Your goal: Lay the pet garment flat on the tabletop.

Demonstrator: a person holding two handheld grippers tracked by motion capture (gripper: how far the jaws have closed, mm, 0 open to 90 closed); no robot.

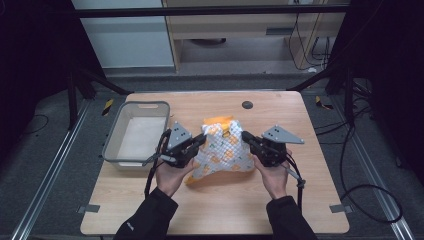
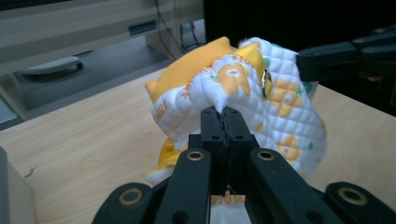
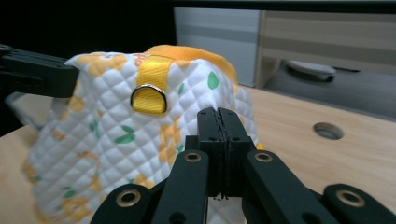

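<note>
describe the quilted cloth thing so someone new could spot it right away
On the wooden table, right of the grey bin, the quilted garment hangs between the left gripper and the right gripper. It alone is soft: white, with an orange print and a yellow strap.

The quilted garment (image 1: 223, 147) is white, printed with orange shapes and small green leaves, with an orange lining and a yellow strap carrying a metal D-ring (image 3: 148, 99). It hangs bunched and lifted at two edges, its lower part drooping toward the tabletop (image 1: 280, 200), near the middle.
</note>
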